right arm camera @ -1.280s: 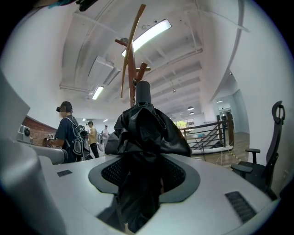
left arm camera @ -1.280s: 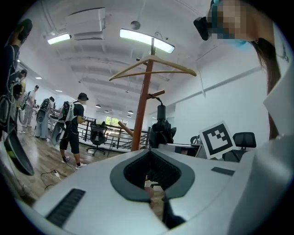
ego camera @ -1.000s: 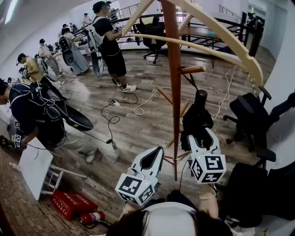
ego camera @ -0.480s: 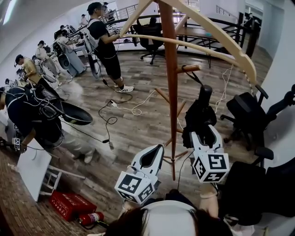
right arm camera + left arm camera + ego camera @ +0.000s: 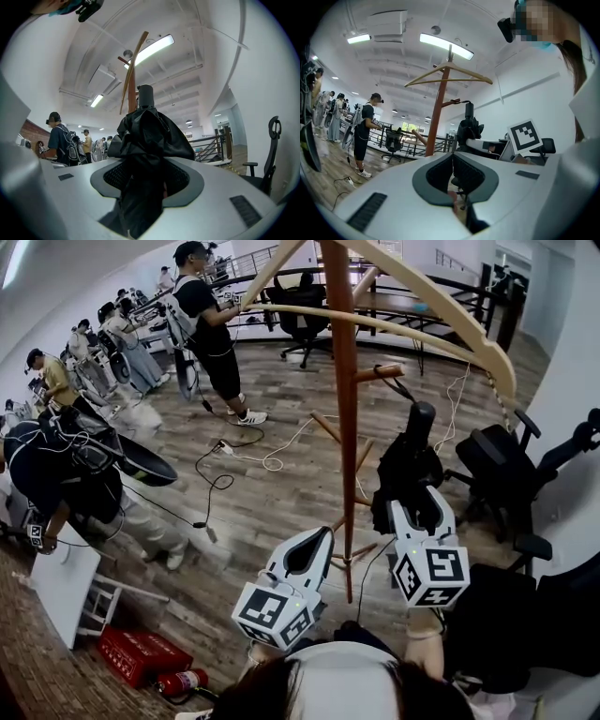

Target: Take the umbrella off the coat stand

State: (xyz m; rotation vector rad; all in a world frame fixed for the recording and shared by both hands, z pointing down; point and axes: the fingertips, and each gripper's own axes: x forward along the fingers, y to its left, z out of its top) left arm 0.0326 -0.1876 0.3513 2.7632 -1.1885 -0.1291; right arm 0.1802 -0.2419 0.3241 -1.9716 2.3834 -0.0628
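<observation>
Right tongs (image 5: 418, 507) gripping umbrella (image 5: 405, 470), wood floor (image 5: 272, 498)

One umbrella (image 5: 408, 470), one coat stand (image 5: 343, 409), two hand-held grippers (image 5: 326, 532) (image 5: 417, 502).
</observation>
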